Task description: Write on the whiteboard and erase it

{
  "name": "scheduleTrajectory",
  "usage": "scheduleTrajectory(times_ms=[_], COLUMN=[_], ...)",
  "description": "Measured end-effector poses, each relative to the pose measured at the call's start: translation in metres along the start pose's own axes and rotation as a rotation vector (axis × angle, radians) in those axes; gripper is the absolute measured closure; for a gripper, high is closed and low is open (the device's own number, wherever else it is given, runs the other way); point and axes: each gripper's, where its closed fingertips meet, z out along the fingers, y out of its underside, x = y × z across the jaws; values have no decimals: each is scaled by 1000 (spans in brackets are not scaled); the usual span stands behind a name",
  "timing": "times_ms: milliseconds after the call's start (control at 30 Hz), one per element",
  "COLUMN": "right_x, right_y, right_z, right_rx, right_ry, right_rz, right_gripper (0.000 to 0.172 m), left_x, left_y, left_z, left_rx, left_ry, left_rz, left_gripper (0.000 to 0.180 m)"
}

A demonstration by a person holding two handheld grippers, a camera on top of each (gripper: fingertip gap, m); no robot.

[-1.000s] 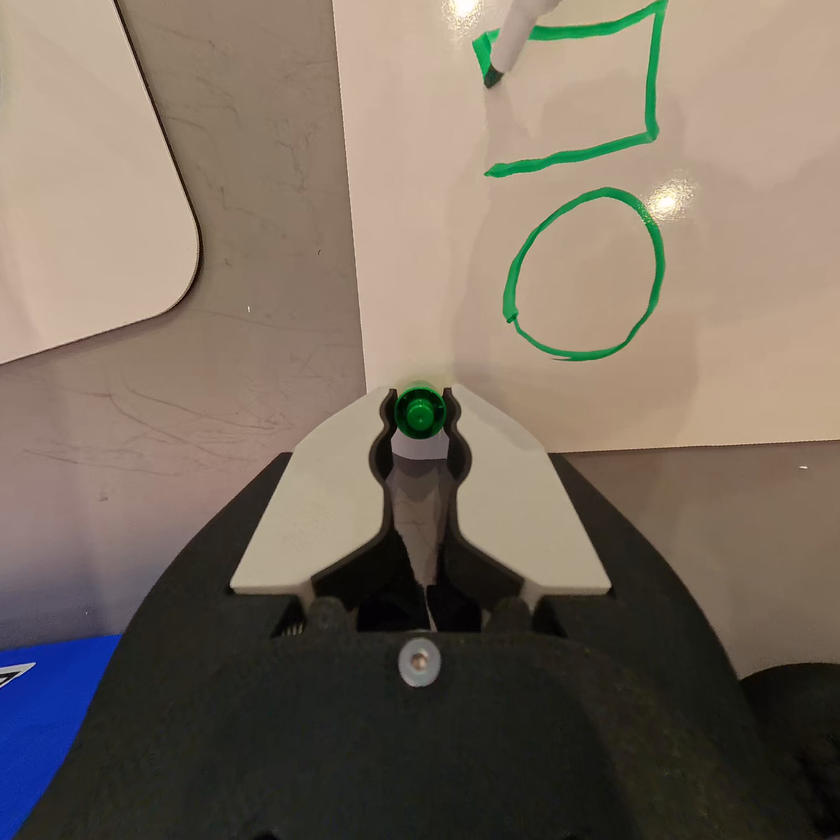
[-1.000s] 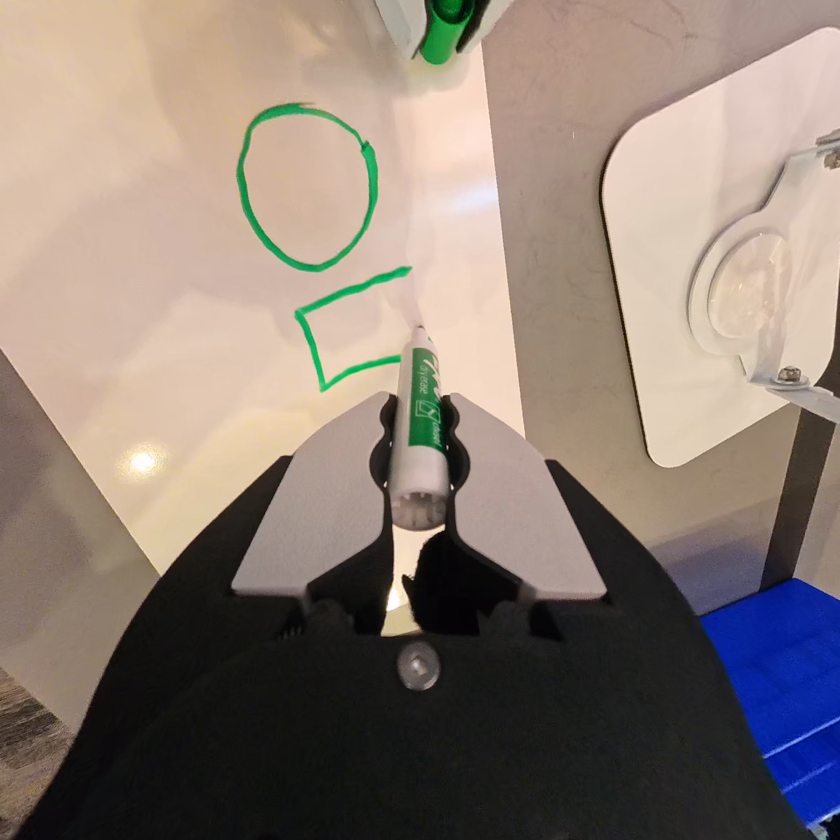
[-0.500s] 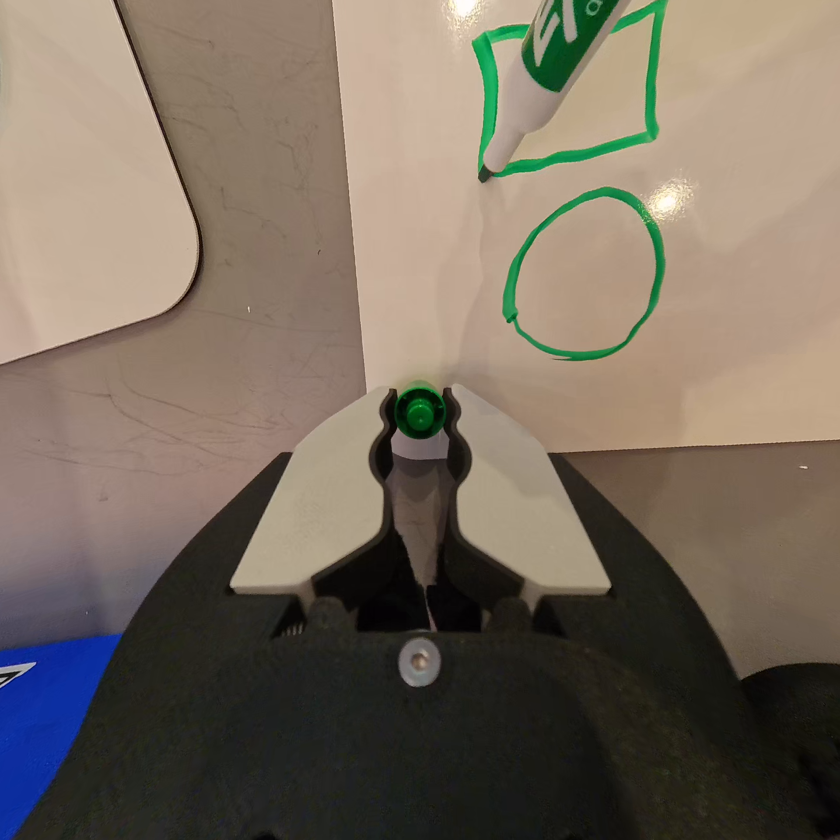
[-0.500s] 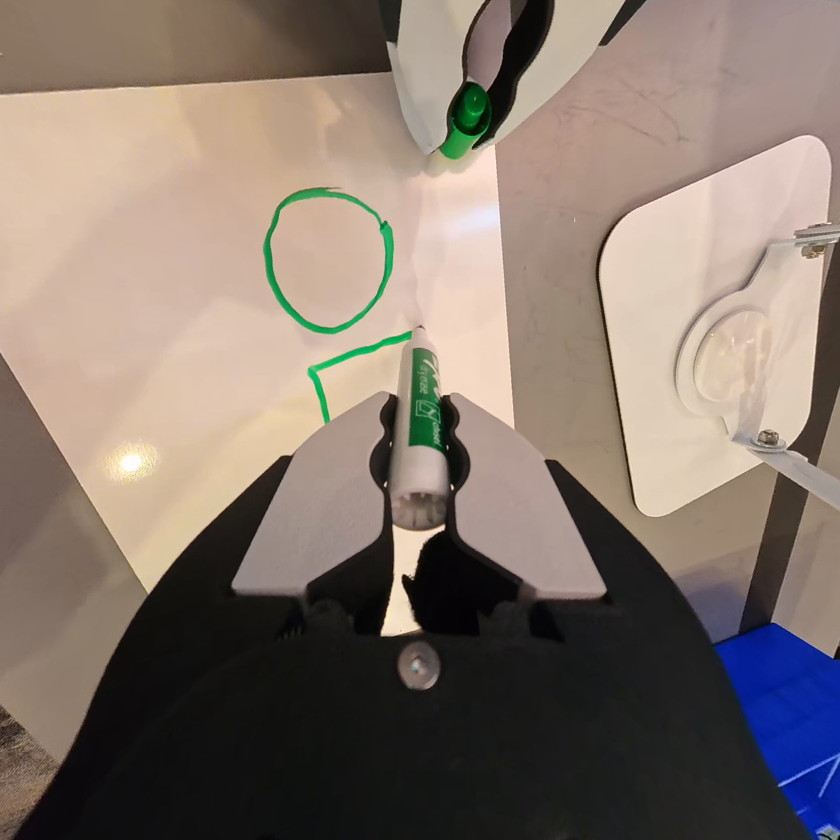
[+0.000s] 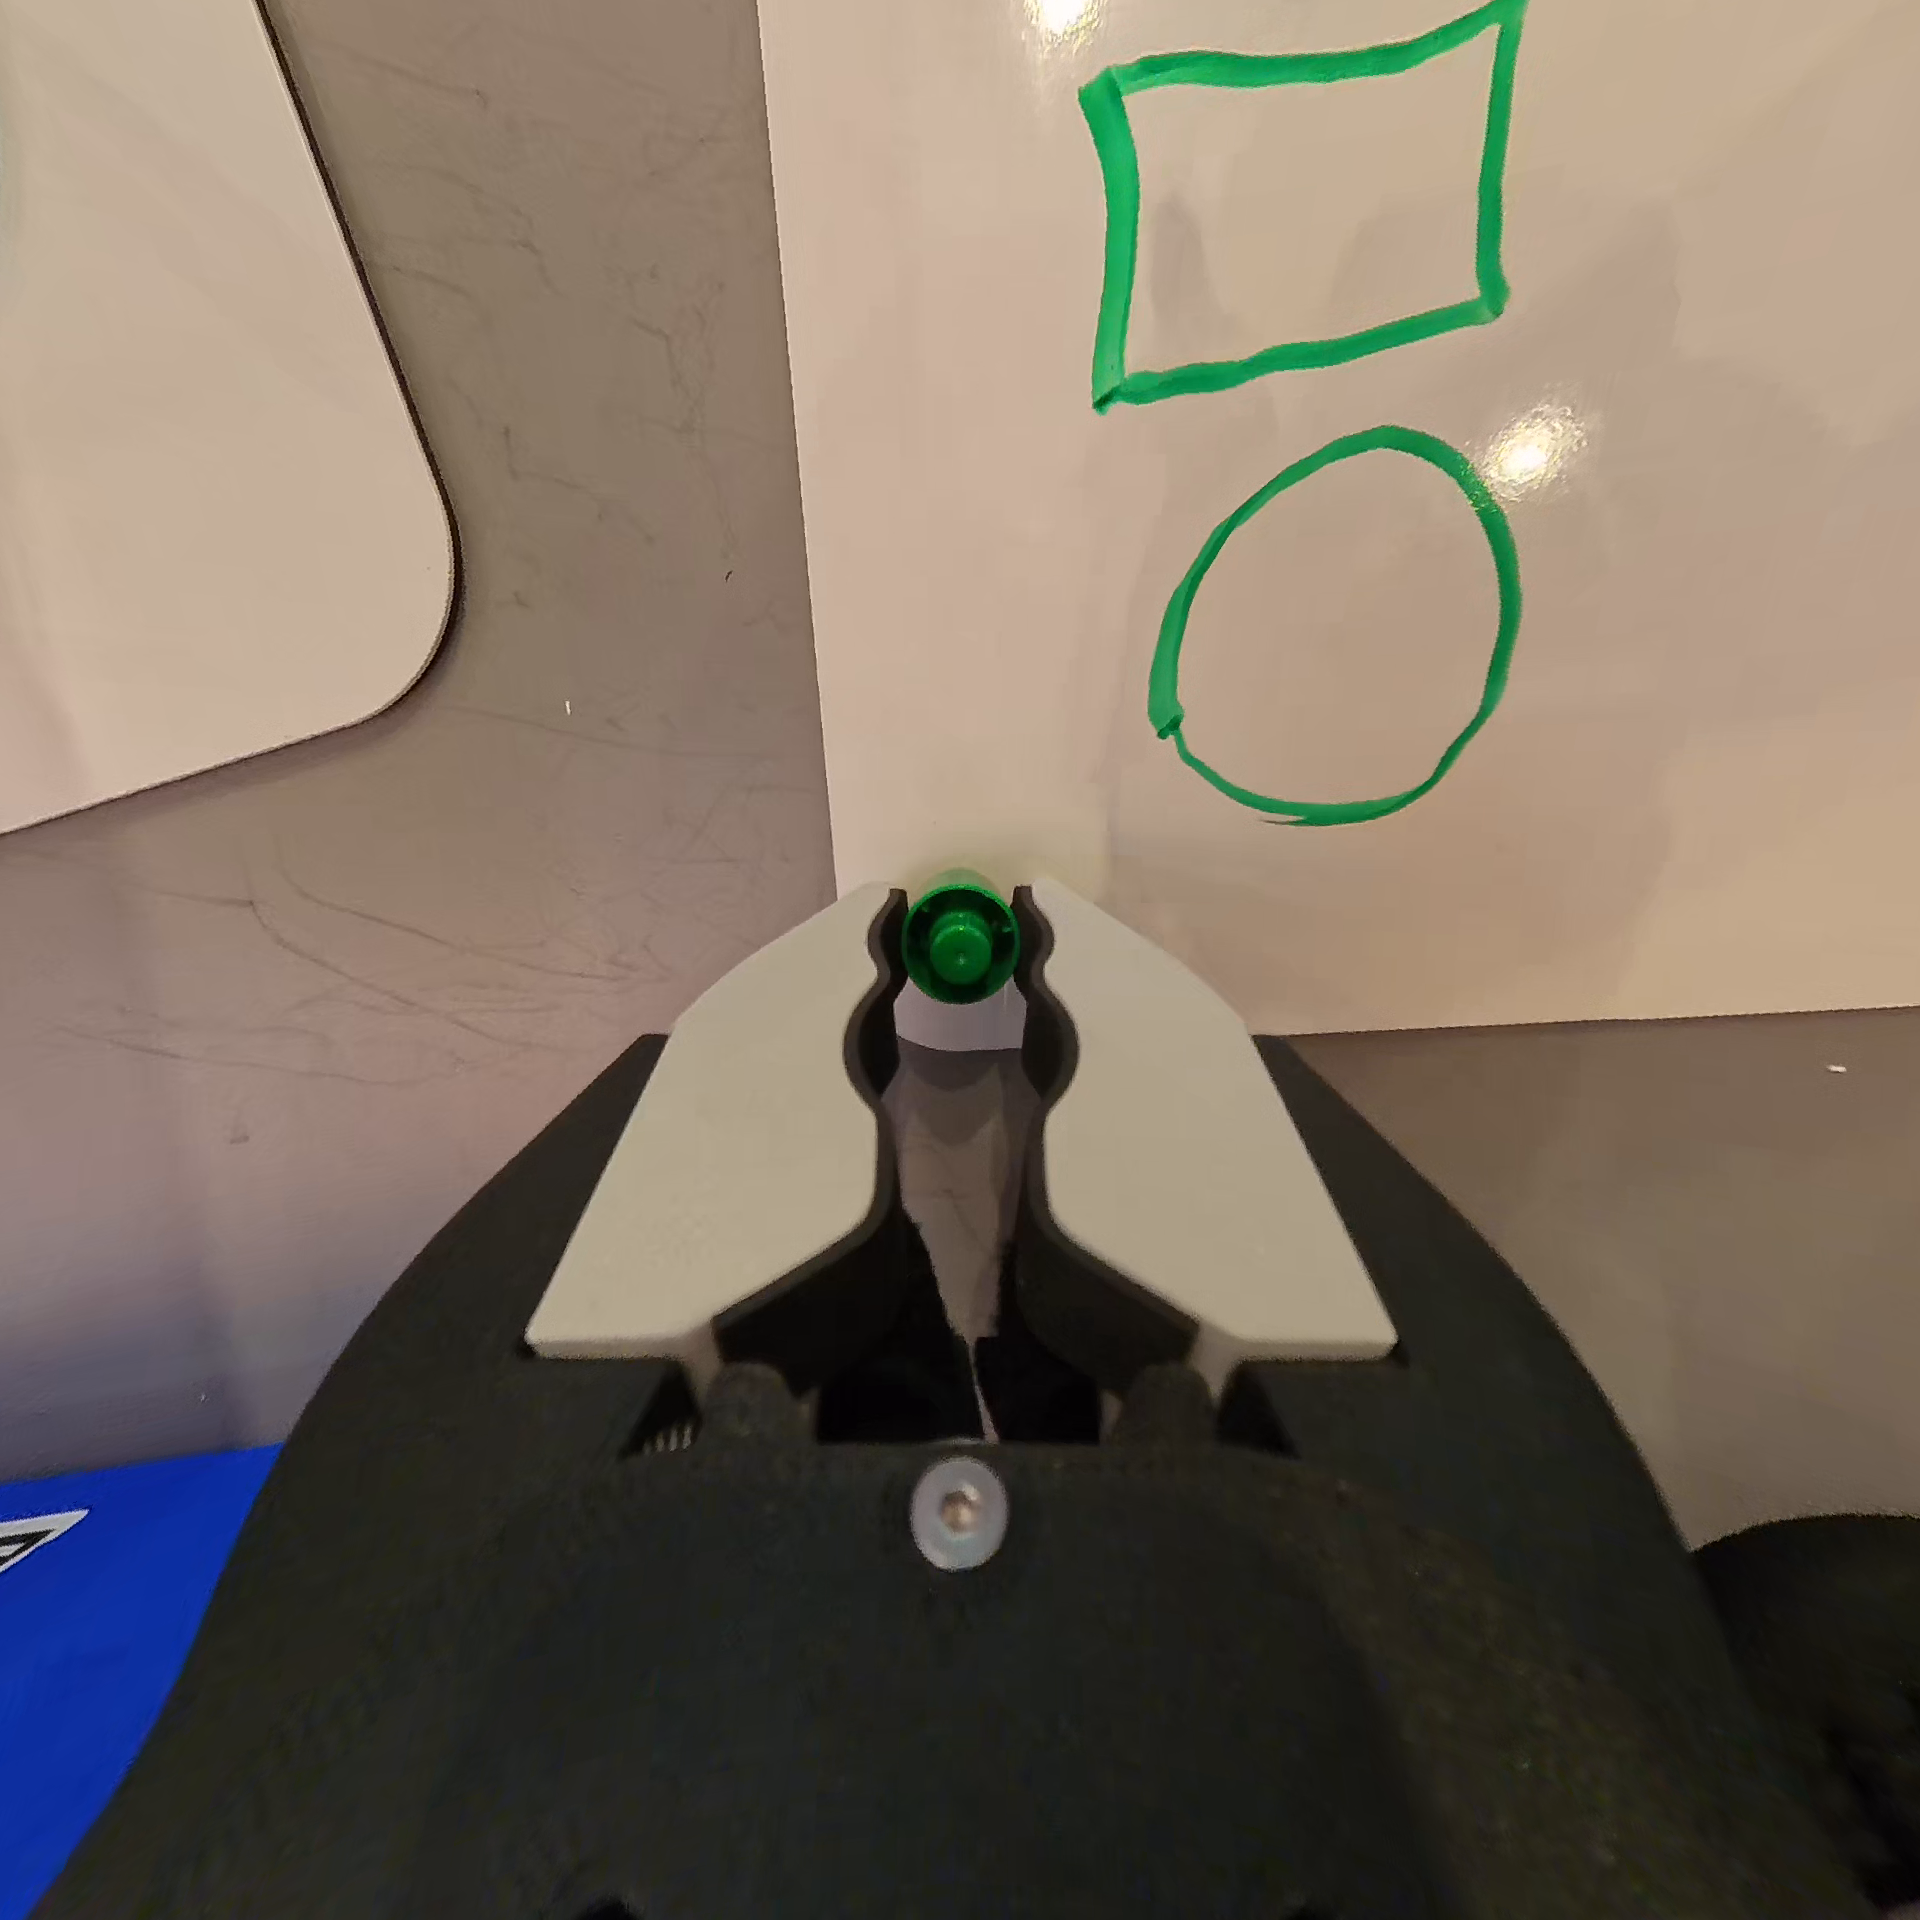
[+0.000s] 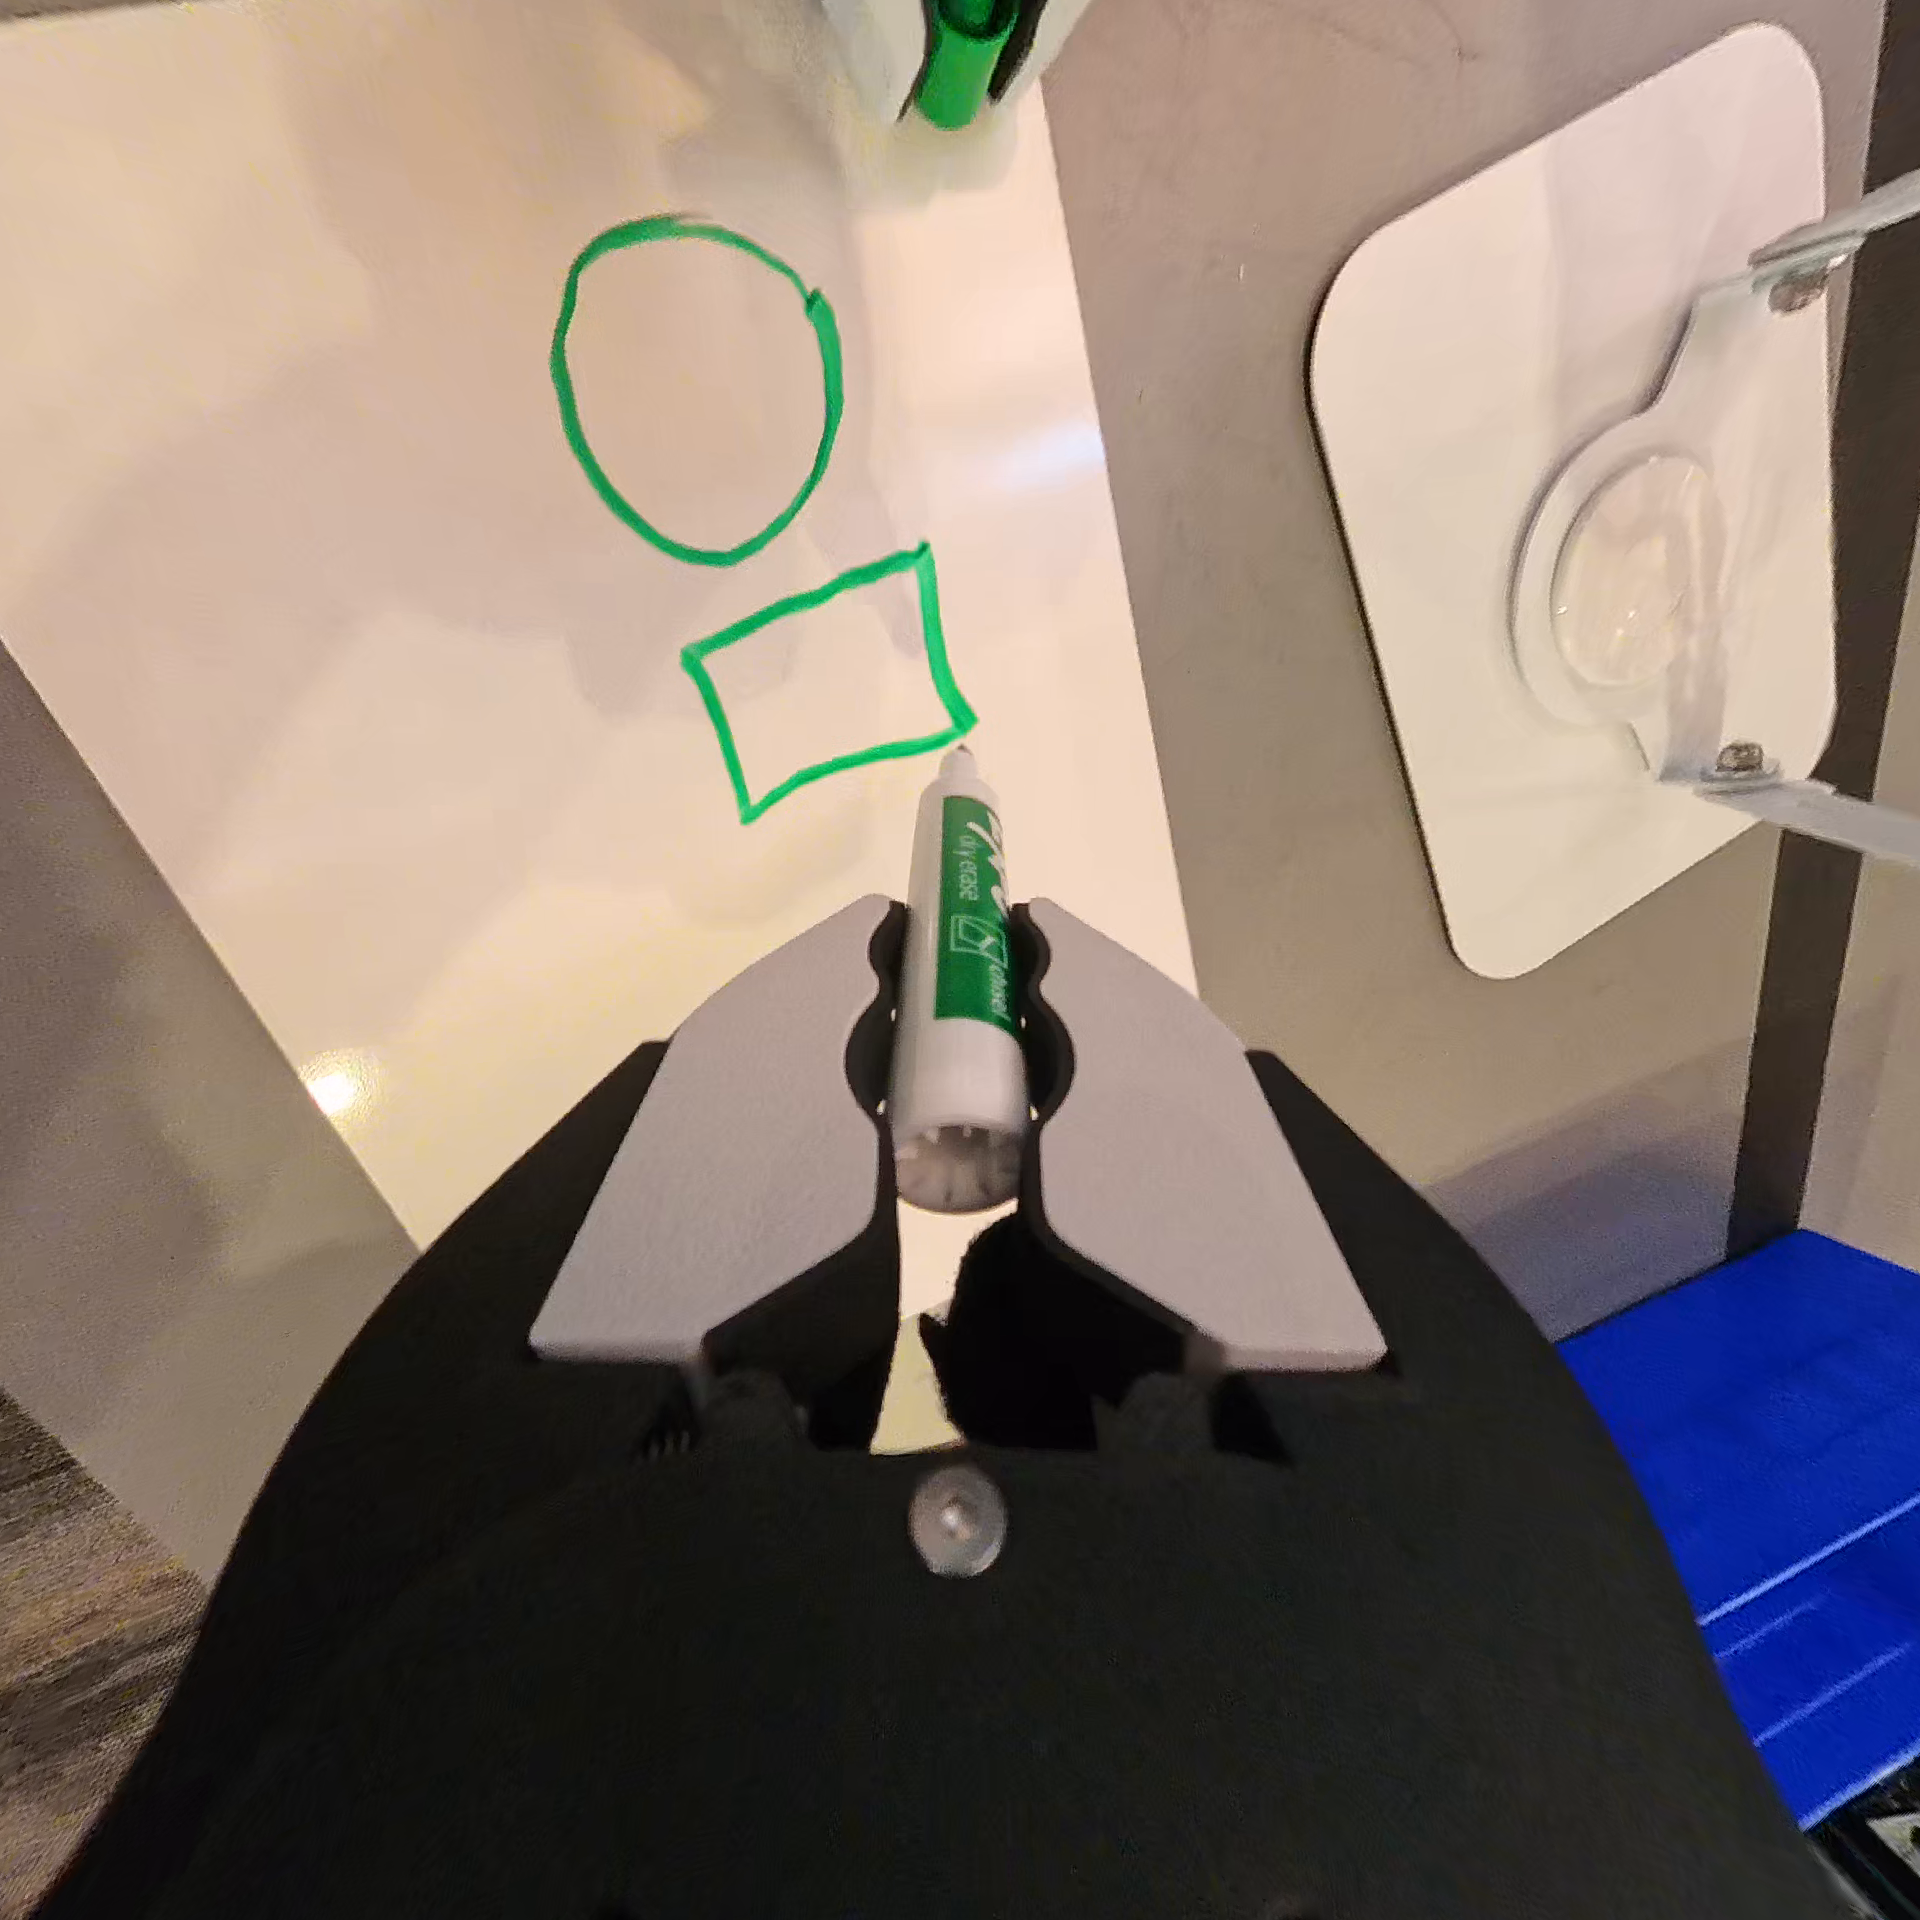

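Note:
A white whiteboard [image 5: 1714,727] lies flat on the grey table [image 5: 623,727]. A green square [image 5: 1294,213] and a green circle [image 5: 1335,629] are drawn on it; both also show in the right wrist view, the square [image 6: 831,681] and the circle [image 6: 696,390]. My left gripper [image 5: 958,935] is shut on a green marker cap [image 5: 958,940] at the board's near corner; the cap also shows in the right wrist view [image 6: 961,62]. My right gripper [image 6: 956,971] is shut on a white and green marker [image 6: 956,987], its tip just off the square's near right corner.
A white rounded plate [image 5: 156,416] lies left of the board; in the right wrist view it [image 6: 1455,520] carries a clear bracket with a lens [image 6: 1631,592]. A blue surface [image 6: 1766,1507] lies at the near edge, also in the left wrist view [image 5: 104,1610]. Tip to tip, the grippers are about 15 centimeters apart.
The marker drew the square's last side and closed it, then pulled back out of the left wrist view. The left gripper and cap stayed still.

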Motion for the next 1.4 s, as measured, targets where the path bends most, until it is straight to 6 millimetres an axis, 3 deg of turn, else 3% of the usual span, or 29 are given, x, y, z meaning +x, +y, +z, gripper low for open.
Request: scheduleTrajectory(times_ms=[33, 200, 467, 767, 1100, 1400], right_x=[-2, -13, -20, -18, -12, -10], right_y=[3, 13, 12, 20, 54, 53], right_z=[0, 2, 12, 10, 2, 3], right_rx=[-5, -17, -28, -46, -83, -82], right_ry=[-6, -25, -43, -45, -20, -17], right_rz=[6, 16, 4, 10, 74, 72], right_gripper=[151, 151, 151, 151, 151, 151], left_x=[0, 0, 0, 0, 0, 0], left_y=[0, 0, 0, 0, 0, 0], left_z=[0, 0, 0, 0, 0, 0], left_rx=[-1, -1, -1, 0, -1, -2], left_ry=[0, 0, 0, 1, 1, 1], left_rz=[0, -1, -2, -2, -3, -4], left_gripper=[161, 161, 161, 161, 161, 161])
